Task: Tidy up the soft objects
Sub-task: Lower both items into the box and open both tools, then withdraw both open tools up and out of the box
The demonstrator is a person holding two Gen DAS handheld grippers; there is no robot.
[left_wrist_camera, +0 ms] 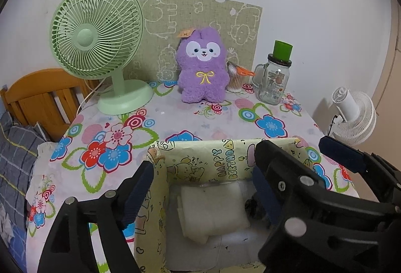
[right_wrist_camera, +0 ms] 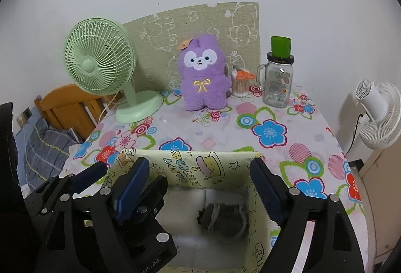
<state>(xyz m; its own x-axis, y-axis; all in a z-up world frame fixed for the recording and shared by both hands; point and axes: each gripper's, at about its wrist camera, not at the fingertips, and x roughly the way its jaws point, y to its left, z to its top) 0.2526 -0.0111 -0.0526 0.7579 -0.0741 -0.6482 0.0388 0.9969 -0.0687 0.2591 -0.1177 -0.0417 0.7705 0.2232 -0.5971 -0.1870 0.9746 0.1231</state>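
Holding one white cloth [left_wrist_camera: 213, 210], one box [left_wrist_camera: 225, 155], two fans.

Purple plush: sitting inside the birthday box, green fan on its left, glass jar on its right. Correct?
No. The purple plush stands on the floral tablecloth behind the birthday box, not inside it. Green fan left, glass jar right, as stated. Right wrist view shows it.

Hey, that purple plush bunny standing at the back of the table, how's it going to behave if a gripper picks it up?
The purple plush bunny looks fluffy and stuffed, so it would probably squash under the pads rather than slip. It is likely light for its bulk. It stands upright on small feet, so a push could tip it, perhaps toward the cotton swab jar beside it.
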